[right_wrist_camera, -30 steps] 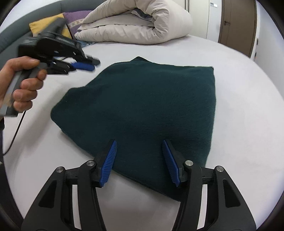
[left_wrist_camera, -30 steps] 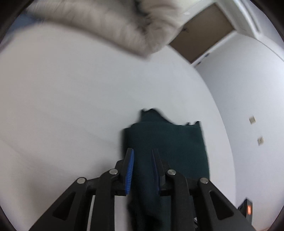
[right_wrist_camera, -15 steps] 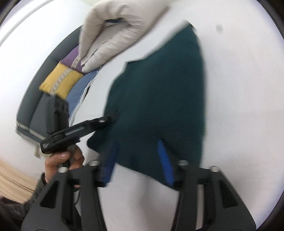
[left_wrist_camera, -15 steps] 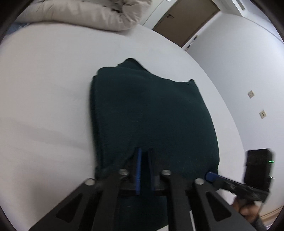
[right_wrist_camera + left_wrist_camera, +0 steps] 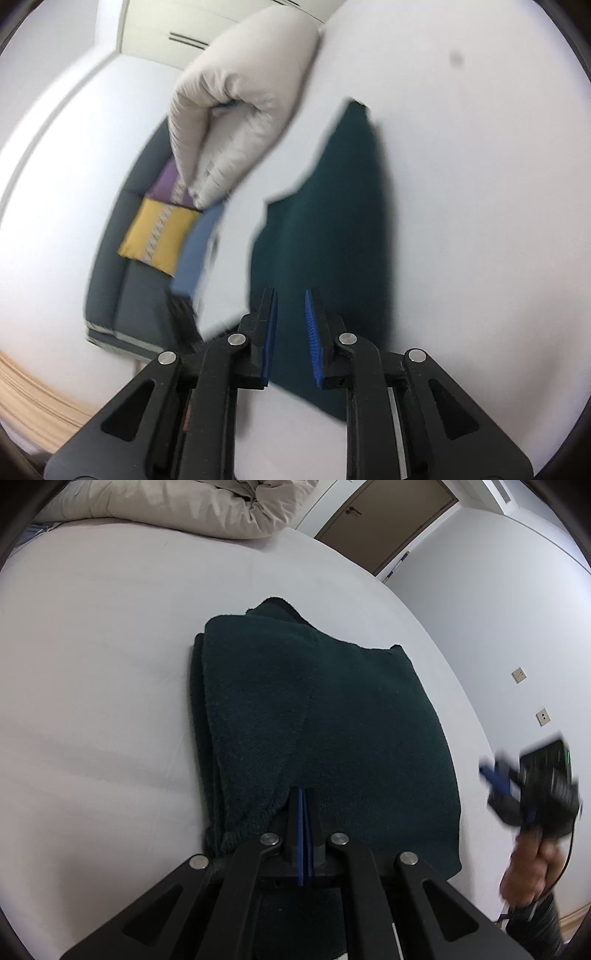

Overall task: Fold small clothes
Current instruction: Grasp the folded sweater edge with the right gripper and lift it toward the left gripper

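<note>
left gripper [image 5: 303, 801]: jaws pressed together at the near edge of the dark green garment [image 5: 317, 720], can't tell if cloth's pinched
right gripper [image 5: 291, 325]: jaws apart, empty (blurry)
garment: folded, flat on the bed [image 5: 92, 646]
step: probably squaring up; next, tidy that edge
duvet [image 5: 192, 506]: far end
containers: none
</note>
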Tool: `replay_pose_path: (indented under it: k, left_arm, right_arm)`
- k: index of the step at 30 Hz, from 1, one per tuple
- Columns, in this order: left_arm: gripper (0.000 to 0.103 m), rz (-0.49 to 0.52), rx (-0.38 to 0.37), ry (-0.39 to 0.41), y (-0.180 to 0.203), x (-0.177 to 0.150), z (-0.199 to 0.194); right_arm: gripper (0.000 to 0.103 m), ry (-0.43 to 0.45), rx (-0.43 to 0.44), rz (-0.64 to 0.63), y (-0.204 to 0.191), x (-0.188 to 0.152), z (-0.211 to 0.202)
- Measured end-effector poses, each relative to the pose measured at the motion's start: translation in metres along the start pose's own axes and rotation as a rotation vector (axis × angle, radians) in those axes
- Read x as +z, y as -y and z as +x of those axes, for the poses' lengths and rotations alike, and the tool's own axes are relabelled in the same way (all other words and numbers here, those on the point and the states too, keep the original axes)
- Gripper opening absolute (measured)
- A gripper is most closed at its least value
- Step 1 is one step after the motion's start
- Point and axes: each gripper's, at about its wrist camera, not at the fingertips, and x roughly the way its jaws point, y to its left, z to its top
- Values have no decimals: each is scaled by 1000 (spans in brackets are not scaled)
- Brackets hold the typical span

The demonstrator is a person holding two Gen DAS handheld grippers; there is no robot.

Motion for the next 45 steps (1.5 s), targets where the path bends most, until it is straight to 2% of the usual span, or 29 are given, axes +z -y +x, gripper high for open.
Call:
replay_pose_path:
  k: [1, 3, 5, 9, 14, 17, 19, 21, 22, 23, 26, 30, 32, 36, 38, 41, 43, 45]
  left_arm:
    - [6, 1, -3, -3, -1, 1, 1]
    - [6, -3, -10, -6, -2, 3, 1]
    - [6, -4, -13, -7, -2, 4, -1]
    - [6, 11, -17, -11, -1, 5, -1]
    - [5, 12, -27, -24, 0, 9, -1]
    - [14, 9, -41, -30, 5, 11, -12]
    - [29, 17, -45, -2, 13, 17, -27]
    - [38, 43, -48, 45, 24, 29, -40]
    - [41, 60, -46, 60, 29, 38, -41]
    - [41, 74, -35, 60, 34, 46, -37]
    - [41, 83, -7, 34, 38, 68, -10]
    - [41, 50, 31, -13, 27, 72, 29]
    - [41, 43, 24, 7, 22, 70, 33]
    - [41, 20, -36, 17, 9, 72, 37]
    - [41, -13, -77, 16, 0, 73, 37]
    - [39, -46, -129, 26, -10, 73, 37]
    - [39, -39, -143, 40, -12, 71, 37]
    - [39, -50, -159, 50, -15, 70, 38]
  right_arm:
    - [20, -32, 19, 3, -3, 14, 21]
    - [24, -71, -13, 26, 0, 34, 52]
    - [22, -117, -53, 58, 10, 47, 84]
    - [19, -59, -69, 94, 21, 69, 100]
    - [22, -8, -169, 131, 41, 89, 93]
    - [24, -2, -170, 99, 37, 97, 85]
    - [25, -7, -119, 67, 27, 100, 80]
    - [27, -29, -104, 28, 15, 102, 88]
    - [33, -43, -125, 11, 11, 102, 95]
    - [35, -55, -140, 3, 10, 103, 99]
    - [34, -90, -181, 27, 22, 107, 116]
    - [33, -40, -127, 96, 43, 115, 112]
    - [33, -2, -125, 98, 53, 117, 104]
    - [28, 35, -71, 146, 77, 118, 97]
    - [28, 50, -72, 143, 79, 117, 92]
    - [31, 81, -76, 162, 70, 111, 74]
    - [34, 76, -13, 153, 58, 103, 62]
    - [34, 34, 79, 97, 37, 86, 51]
